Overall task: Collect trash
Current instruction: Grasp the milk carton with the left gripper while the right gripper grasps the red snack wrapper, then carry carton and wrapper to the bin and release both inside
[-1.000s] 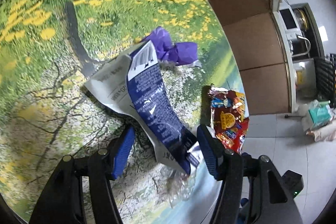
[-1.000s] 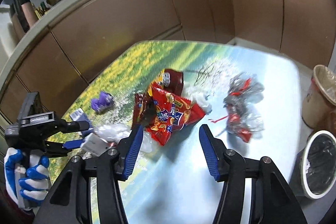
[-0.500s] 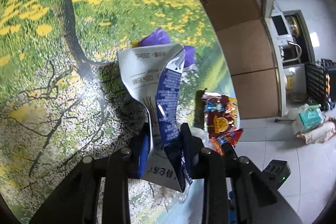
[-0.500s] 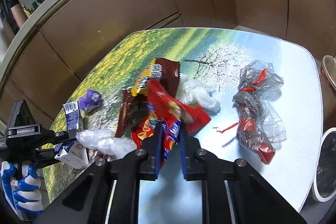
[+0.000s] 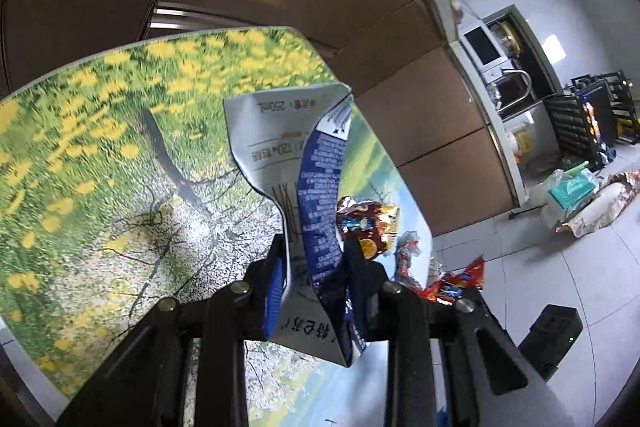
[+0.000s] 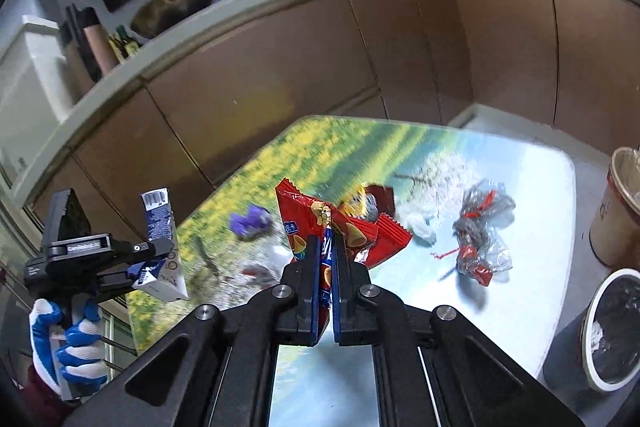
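Note:
My left gripper (image 5: 314,259) is shut on a crushed white and blue drink carton (image 5: 304,163) and holds it above the flower-print table (image 5: 100,155). The carton (image 6: 160,227) and the left gripper (image 6: 154,257) also show at the left of the right wrist view. My right gripper (image 6: 326,251) is shut on a red snack bag (image 6: 316,223), lifted off the table (image 6: 520,187). On the table lie a purple wrapper (image 6: 250,221), a dark red wrapper (image 6: 374,203), a white crumpled plastic (image 6: 416,223) and a clear bag with red bits (image 6: 480,235).
A black-lined bin (image 6: 612,327) and a tan paper-lined bucket (image 6: 618,203) stand on the floor right of the table. Brown cabinets (image 6: 320,67) curve behind it. Red snack wrappers (image 5: 372,223) lie near the table's far edge in the left wrist view.
Both grippers closed on their items and lifted them: the left raised the carton off the table, the right raised the red snack bag.

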